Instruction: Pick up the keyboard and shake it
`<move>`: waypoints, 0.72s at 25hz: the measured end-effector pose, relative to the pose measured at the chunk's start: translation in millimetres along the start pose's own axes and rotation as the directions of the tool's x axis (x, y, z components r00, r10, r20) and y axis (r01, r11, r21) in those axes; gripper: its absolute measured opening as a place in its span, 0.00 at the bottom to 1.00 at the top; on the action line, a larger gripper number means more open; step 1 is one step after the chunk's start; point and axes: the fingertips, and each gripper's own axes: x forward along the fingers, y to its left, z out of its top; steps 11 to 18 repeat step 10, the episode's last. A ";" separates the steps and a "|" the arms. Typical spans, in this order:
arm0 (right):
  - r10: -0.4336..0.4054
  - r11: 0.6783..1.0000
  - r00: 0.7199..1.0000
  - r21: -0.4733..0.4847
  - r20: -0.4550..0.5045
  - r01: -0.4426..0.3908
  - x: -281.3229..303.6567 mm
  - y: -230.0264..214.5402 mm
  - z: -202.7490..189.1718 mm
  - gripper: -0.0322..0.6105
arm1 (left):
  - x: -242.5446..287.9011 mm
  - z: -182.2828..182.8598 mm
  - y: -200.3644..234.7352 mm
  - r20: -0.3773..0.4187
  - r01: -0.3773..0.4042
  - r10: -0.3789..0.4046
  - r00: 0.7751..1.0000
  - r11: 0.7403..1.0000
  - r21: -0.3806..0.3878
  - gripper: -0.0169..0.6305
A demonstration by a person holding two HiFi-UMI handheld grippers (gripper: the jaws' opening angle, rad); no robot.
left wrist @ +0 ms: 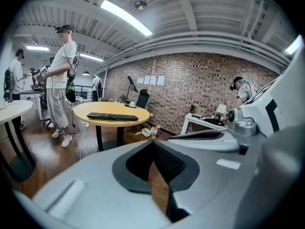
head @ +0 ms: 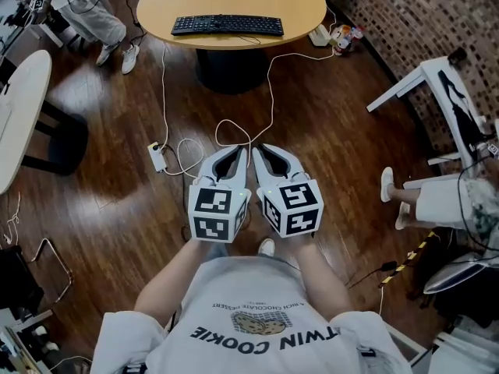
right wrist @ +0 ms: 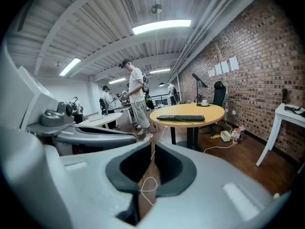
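Keyboard (head: 228, 25) lies flat on round bench (head: 156, 6), far ahead, head view. Left gripper view: left hand-held gripper (left wrist: 153, 144) jaws together, empty. Right gripper view: right hand-held gripper (right wrist: 153, 147) thin slit, empty. Risk: unopened jaws shove keyboard; hanging cable (head: 270, 84) snags shake.
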 end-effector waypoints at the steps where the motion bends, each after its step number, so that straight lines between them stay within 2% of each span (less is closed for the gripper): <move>1: 0.006 1.000 1.000 0.003 0.001 -0.006 -12.8 -7.5 -6.3 0.09 | 0.8 -4.1 -15.3 0.000 -0.004 0.004 1.000 1.000 -0.005 0.04; 5: 0.031 1.000 1.000 0.001 -0.002 -0.031 -62.0 -32.5 -25.1 0.09 | -0.2 -13.7 -73.1 0.007 -0.031 0.031 0.999 0.999 -0.012 0.04; 10: 0.047 0.999 0.999 -0.003 -0.005 -0.047 -99.6 -59.9 -38.6 0.09 | 6.4 -20.2 -122.1 0.004 -0.055 0.055 0.998 0.998 -0.009 0.04; 18: 0.047 0.999 0.999 -0.003 -0.005 -0.047 -99.6 -59.9 -38.6 0.09 | 6.4 -20.2 -122.1 0.004 -0.055 0.055 0.998 0.998 -0.009 0.04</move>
